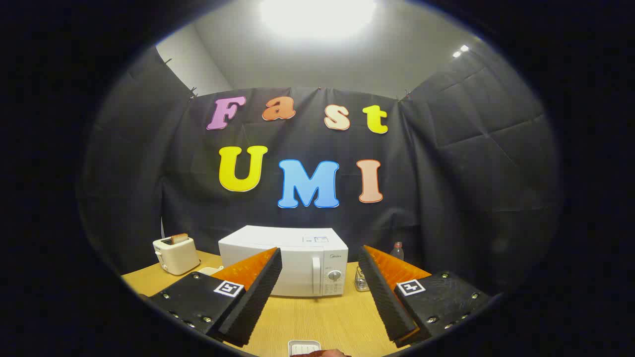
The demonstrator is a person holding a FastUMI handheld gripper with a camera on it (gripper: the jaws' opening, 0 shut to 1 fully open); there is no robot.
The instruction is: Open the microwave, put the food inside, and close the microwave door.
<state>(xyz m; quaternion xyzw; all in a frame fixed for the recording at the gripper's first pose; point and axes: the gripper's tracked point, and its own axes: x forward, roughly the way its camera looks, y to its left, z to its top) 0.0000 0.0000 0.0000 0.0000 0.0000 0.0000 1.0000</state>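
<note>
— How were the tongs [320,285] held?
— Spread wide, nothing pinched, raised over the desk [317,317].
— And the microwave [285,260]?
— It was seen straight ahead, beyond the fingers, door shut; its upright handle [316,275] was framed between them, nearer the right finger.
— The food?
— A small white dish [303,347] was set just below the tongs, nearest of all.
</note>
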